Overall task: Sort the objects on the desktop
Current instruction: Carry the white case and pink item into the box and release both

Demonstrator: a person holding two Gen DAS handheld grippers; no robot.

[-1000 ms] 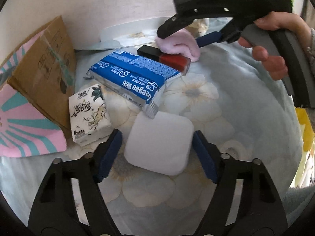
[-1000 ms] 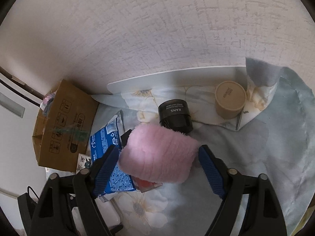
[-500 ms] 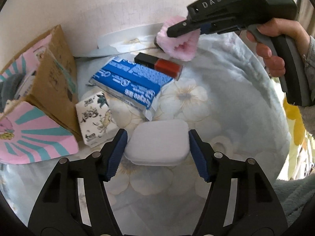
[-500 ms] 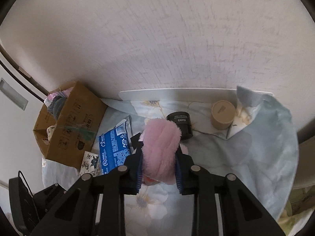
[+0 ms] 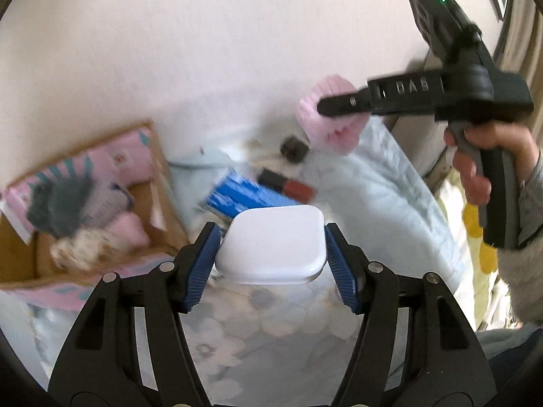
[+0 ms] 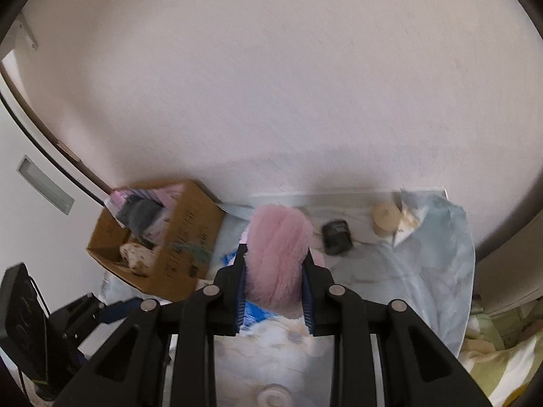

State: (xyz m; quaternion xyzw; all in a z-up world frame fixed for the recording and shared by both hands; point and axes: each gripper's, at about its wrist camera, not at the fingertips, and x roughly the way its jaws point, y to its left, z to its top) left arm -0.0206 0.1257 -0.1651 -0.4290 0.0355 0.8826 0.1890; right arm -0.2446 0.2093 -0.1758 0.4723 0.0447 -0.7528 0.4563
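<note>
White case [image 5: 271, 240] pinched in left gripper [image 5: 271, 264], pink fluff [image 6: 275, 254] squeezed in right gripper [image 6: 274, 291]; neither in cardboard box [image 6: 176, 237] yet, blue pack [image 5: 237, 200] etc left on table

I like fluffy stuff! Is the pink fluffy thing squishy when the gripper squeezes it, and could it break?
Probably squishy: the right gripper has pinched the pink fluff narrow between its pads, and it bulges out above them. It looks light, since it hangs there without sagging. Breaking seems unlikely; it looks like soft fur, nothing hard.
</note>
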